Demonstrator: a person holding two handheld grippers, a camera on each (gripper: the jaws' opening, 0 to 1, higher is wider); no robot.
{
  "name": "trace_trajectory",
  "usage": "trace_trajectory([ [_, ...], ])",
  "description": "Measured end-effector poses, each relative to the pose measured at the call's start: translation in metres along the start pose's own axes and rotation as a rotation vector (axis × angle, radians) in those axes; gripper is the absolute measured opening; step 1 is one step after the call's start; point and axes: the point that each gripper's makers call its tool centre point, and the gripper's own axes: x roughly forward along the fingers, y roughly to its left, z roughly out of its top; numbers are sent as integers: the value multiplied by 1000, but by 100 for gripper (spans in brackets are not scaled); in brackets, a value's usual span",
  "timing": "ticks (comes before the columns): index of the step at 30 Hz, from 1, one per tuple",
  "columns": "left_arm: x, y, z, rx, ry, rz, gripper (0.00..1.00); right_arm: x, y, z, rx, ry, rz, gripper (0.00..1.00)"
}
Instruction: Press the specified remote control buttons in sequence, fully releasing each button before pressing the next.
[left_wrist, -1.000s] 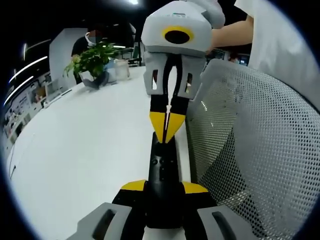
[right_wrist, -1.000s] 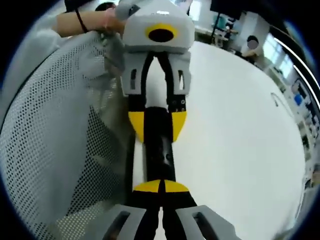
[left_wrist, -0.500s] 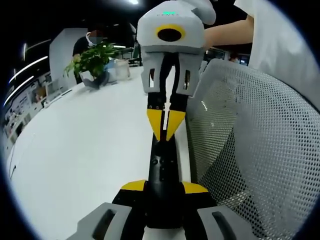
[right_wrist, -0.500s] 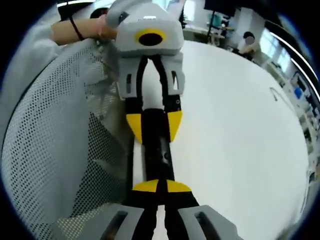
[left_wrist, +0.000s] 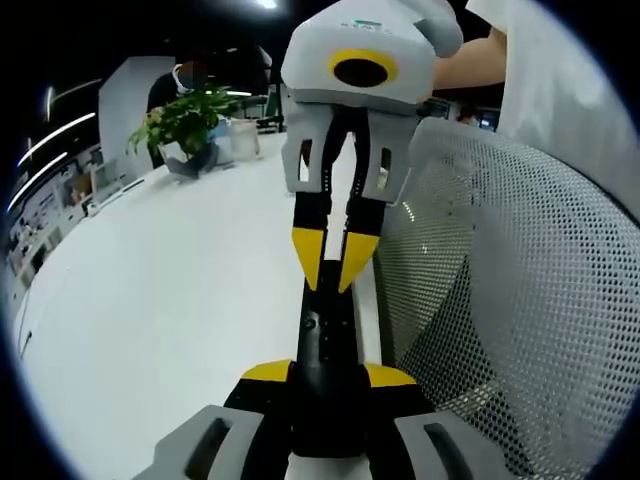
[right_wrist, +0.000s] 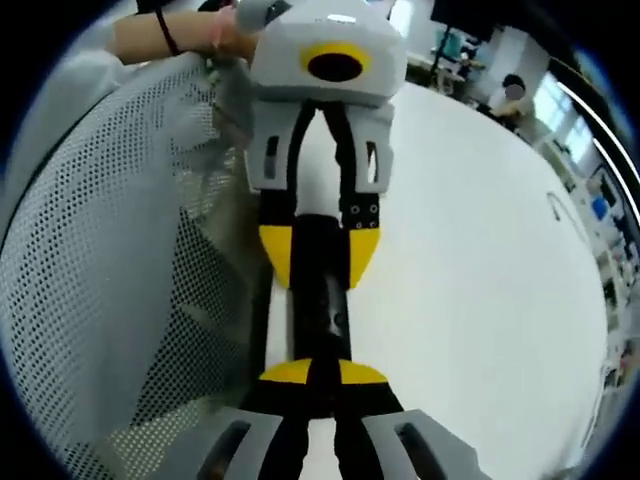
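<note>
A black remote control (left_wrist: 325, 335) is held lengthwise over the white table (left_wrist: 170, 300), with my left gripper (left_wrist: 328, 375) shut on its near end. My right gripper (left_wrist: 332, 270) comes from the opposite side, its yellow fingertips (left_wrist: 308, 262) slightly open on either side of the remote's far end. In the right gripper view the remote (right_wrist: 325, 310) runs from the left gripper (right_wrist: 320, 255) down to the right gripper (right_wrist: 322, 372), whose jaws stand a little apart around it. Small buttons show on the remote's top face.
A grey mesh chair back (left_wrist: 510, 290) stands close beside the table edge, also the mesh (right_wrist: 110, 280) in the right gripper view. A potted plant (left_wrist: 185, 120) and a container (left_wrist: 240, 140) sit at the table's far end. A person's arm (right_wrist: 170, 35) holds the left gripper.
My right gripper's fingertips were shut together on the remote's far end; now they have parted and stand on either side of it. The left gripper keeps its hold.
</note>
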Motion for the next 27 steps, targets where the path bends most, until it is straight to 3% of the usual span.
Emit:
trace_trajectory([
  [5, 0, 0, 0, 1, 0, 1, 25, 2, 0, 0, 15, 52, 33, 5],
  [6, 0, 0, 0, 2, 2, 1, 25, 2, 1, -1, -19, 66, 38, 5],
  [12, 0, -1, -1, 9, 9, 2, 25, 3, 1, -2, 8, 99, 28, 5],
  [18, 0, -1, 0, 6, 7, 3, 25, -2, 0, 0, 67, -64, 8, 4],
  [22, 0, -1, 0, 3, 5, 4, 25, -2, 2, 1, 29, -79, -25, 4],
  [27, 0, 0, 0, 3, 5, 4, 25, 0, 0, 6, -1, -69, -6, 4],
])
